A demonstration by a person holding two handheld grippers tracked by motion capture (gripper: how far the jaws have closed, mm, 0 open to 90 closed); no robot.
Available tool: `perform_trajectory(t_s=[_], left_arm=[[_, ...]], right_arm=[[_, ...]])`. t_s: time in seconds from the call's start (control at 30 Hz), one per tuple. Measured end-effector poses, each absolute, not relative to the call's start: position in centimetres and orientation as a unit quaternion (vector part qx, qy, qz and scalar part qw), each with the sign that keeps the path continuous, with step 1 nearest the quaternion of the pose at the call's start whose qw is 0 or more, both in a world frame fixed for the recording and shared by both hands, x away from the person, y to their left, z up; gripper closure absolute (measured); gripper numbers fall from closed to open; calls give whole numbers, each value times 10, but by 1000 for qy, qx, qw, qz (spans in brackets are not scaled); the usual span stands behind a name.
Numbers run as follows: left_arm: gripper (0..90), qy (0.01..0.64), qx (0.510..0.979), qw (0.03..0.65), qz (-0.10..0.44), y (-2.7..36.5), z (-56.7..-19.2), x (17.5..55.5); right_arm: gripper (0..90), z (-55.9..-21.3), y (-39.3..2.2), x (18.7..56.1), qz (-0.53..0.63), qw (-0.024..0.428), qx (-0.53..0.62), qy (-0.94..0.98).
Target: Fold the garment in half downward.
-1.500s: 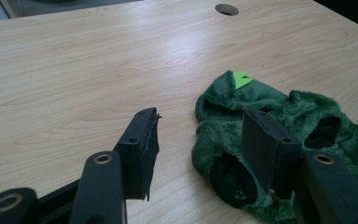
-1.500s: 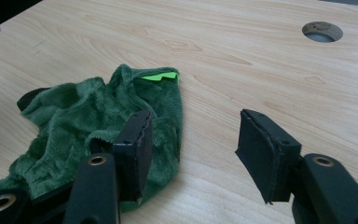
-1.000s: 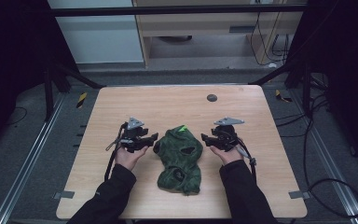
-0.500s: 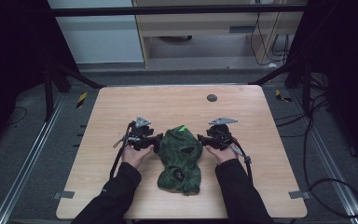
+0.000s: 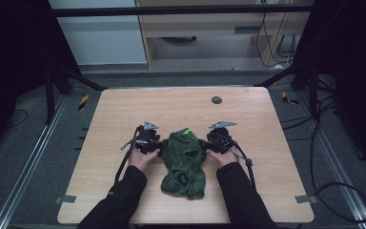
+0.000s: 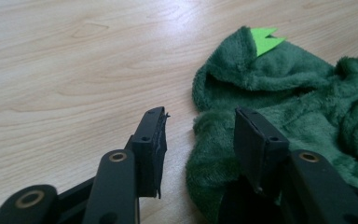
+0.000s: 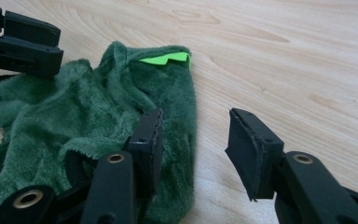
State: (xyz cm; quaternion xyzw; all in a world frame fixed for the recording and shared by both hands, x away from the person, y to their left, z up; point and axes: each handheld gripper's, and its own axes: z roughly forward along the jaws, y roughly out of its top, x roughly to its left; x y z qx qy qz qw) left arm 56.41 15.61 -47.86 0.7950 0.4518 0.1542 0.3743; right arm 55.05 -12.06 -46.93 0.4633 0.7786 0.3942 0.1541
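Jaws of both grippers, left [image 6: 198,135] and right [image 7: 193,140], are held apart, straddling the garment's [image 5: 185,160] edges at 9 and 3 o'clock on the table [image 5: 124,114].

Light wooden table [image 5: 181,102] on grey floor [image 5: 24,143], dim surroundings.

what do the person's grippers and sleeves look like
Both the left gripper and right gripper are black, each topped by a grey three-cornered plate and trailing a black cable. Their jaws are flat black blocks on arms with brass-coloured pivots. The person wears dark long sleeves.
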Motion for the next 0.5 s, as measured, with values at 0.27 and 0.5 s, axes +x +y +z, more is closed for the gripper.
perform_trajectory(t_s=[0.27,0.5], left_arm=[[576,449,804,364,140,152,-485,565],[625,451,808,358,128,151,-490,567]], right_arm=[[585,-479,-115,553,377,138,458,793],[633,-485,-112,555,367,125,458,800]])
